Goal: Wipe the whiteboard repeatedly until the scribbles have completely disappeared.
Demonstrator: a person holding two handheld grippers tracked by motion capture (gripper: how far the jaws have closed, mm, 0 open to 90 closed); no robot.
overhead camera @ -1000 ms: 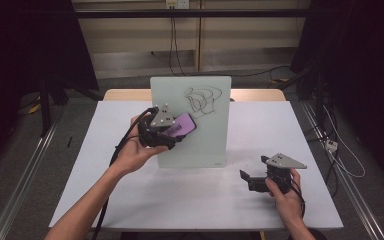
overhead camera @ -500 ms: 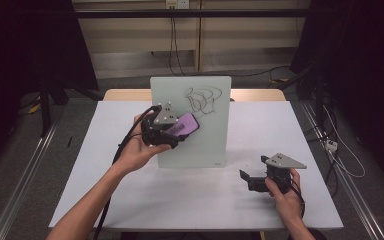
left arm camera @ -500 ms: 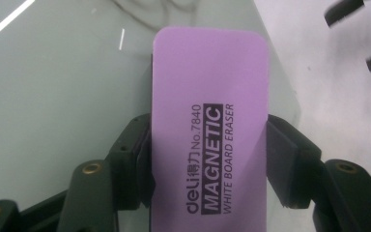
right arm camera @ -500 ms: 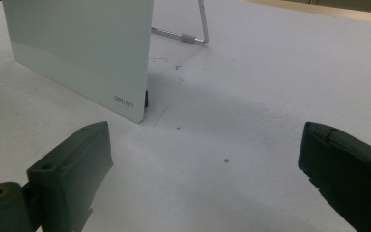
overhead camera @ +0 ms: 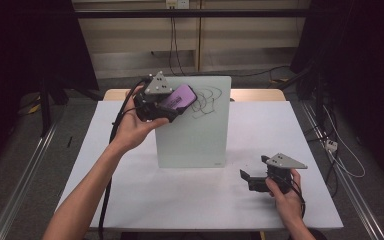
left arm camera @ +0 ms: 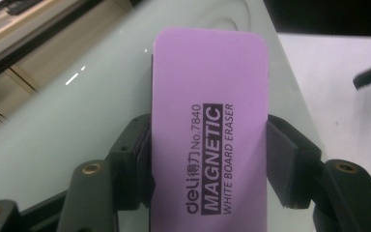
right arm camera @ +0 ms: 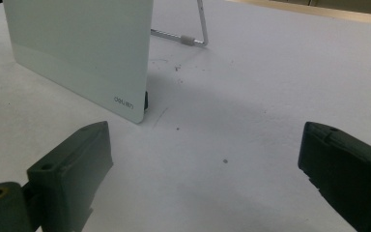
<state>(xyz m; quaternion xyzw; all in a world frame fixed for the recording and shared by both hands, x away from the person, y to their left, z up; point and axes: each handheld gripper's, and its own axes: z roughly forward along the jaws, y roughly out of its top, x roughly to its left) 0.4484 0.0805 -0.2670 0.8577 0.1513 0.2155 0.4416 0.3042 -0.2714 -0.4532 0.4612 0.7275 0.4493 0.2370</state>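
L claw [overhead camera: 176, 107] raised w/ purple eraser [left arm camera: 207, 140], black "MAGNETIC" print.

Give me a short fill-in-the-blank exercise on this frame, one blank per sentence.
1. The left tongs are shut on a purple ____.
2. The eraser is held up against the upright glass ____.
3. Black ____ marks show on the board beside the eraser.
4. The right tongs, low over the table, have their jaws ____.

Missing words: eraser; board; scribble; open
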